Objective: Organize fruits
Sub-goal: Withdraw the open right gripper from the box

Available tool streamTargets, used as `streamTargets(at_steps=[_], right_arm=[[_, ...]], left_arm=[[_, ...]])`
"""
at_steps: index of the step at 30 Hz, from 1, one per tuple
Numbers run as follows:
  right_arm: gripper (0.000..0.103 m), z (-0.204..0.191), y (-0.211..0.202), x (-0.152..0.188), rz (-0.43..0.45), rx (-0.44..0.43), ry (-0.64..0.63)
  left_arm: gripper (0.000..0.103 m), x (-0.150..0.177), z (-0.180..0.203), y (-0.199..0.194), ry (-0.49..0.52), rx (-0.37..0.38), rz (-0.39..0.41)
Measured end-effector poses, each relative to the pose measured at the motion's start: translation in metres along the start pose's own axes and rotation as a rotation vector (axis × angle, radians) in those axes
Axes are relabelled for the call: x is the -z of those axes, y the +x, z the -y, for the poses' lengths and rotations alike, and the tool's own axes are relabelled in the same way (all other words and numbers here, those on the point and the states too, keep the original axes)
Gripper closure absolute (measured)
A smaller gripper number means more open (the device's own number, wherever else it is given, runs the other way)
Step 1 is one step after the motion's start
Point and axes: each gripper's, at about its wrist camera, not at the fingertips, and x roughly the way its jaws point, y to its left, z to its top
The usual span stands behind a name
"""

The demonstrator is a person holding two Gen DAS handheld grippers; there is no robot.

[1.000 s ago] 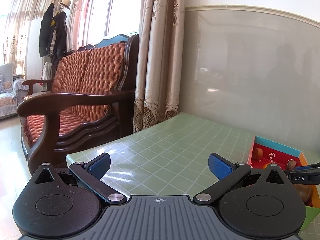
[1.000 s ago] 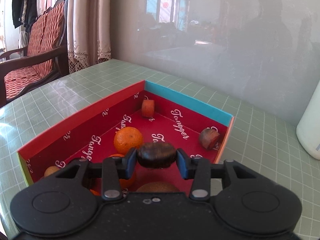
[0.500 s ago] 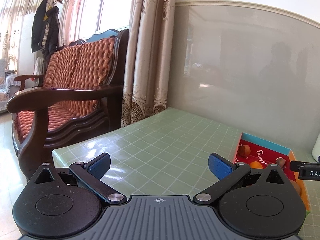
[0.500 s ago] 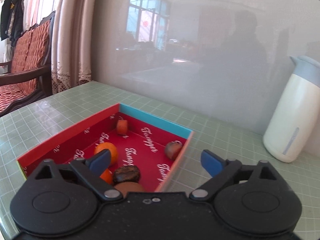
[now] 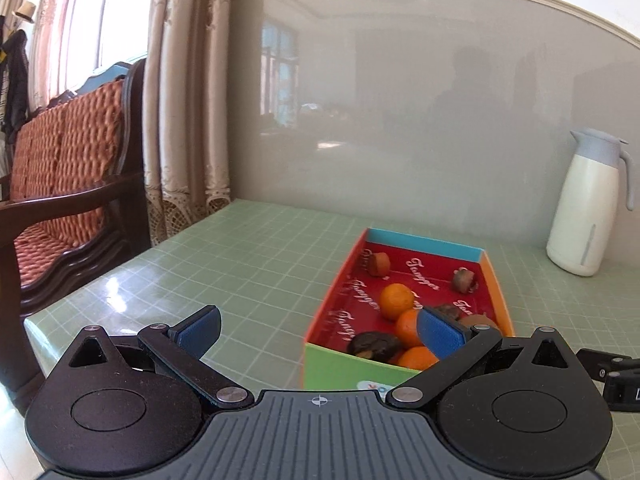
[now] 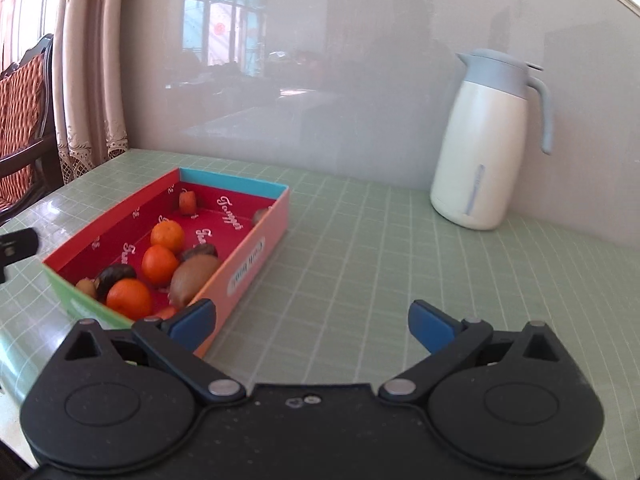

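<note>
in box [image 6: 256,250] – fruits [image 6: 159,263]; both claws spread, empty

We're looking into a home living room here. A carved dark-wood sofa [image 5: 68,184] with orange quilted cushions is sitting at the left of the frame, beige lace-trimmed curtains [image 5: 180,92] are hanging beside a bright window [image 5: 116,12], and a coat and hat [image 5: 16,60] are hanging at the far left edge. A white thermos jug [image 6: 486,140] is standing at the right on a table [image 6: 360,240] wearing a green checked cover.
</note>
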Motion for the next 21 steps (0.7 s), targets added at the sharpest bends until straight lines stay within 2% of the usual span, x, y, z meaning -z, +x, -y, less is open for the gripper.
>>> streamTargets(at_steps=[7, 13, 17, 21], right_arm=[[0.0, -0.007, -0.046, 0.018, -0.006, 0.015, 0.076], [0.0, -0.023, -0.064, 0.023, 0.037, 0.089, 0.084], [0.0, -0.03, -0.061, 0.023, 0.04, 0.126, 0.062], [0.0, -0.028, -0.053, 0.026, 0.023, 0.132, 0.089]], left_arm=[[0.0, 0.011, 0.014, -0.028, 0.059, 0.045, 0.001], [0.0, 0.019, 0.028, -0.03, 0.175, 0.048, -0.003], [0.0, 0.019, 0.028, -0.021, 0.145, 0.054, -0.056], [0.0, 0.021, 0.029, -0.022, 0.131, 0.031, -0.046]])
